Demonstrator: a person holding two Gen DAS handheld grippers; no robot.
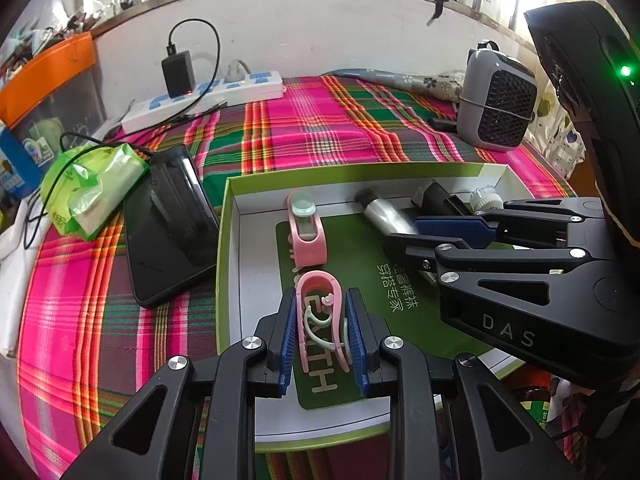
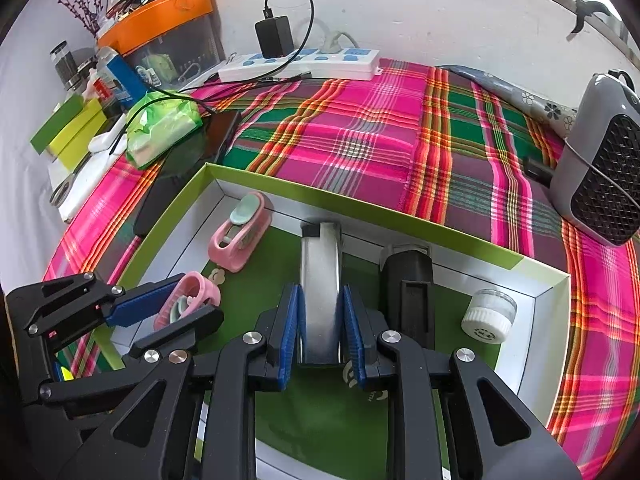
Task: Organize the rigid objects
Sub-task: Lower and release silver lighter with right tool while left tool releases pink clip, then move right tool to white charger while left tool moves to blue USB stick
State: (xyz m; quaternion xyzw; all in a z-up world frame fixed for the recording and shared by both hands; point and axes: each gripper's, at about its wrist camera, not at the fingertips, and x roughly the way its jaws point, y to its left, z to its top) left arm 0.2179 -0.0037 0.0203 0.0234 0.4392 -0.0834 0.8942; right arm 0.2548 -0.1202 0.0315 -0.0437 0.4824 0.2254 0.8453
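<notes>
**Pink clip and silver tube both pinched inside the green-rimmed box**

Pink clip (image 1: 319, 320) sat low in the box (image 1: 360, 170), near its front-left part, on the green printed liner. Left gripper (image 1: 323, 338) was closed on it: blue pads (image 1: 288, 336) pressed against both outer sides of the clip loop, clip lying flat with its rounded end pointing away from the camera. In the right wrist view the same clip (image 2: 188, 300) showed between the left gripper's fingers at the left side of the box.

Second pink clip (image 1: 306, 226) stood alone further back, near the box's rear-left corner, apart from the first. Nothing touched it.

Right gripper (image 2: 322, 330) was closed on a silver tube (image 2: 321, 288), pads against both of its sides, tube running lengthwise toward the rear wall. A black tube (image 2: 412, 292) lay just beside it on the right, parallel. A small clear jar (image 2: 490, 316) with a white cap lay on its side near the right wall.

Box rested on a plaid cloth (image 1: 320, 120). Phone (image 1: 168, 220) lay just left of the box, a green tissue pack (image 1: 88, 188) partly on its far end. Power strip (image 1: 208, 96) with a black charger sat along the wall. Grey fan (image 1: 496, 108) stood behind the box on the right.
</notes>
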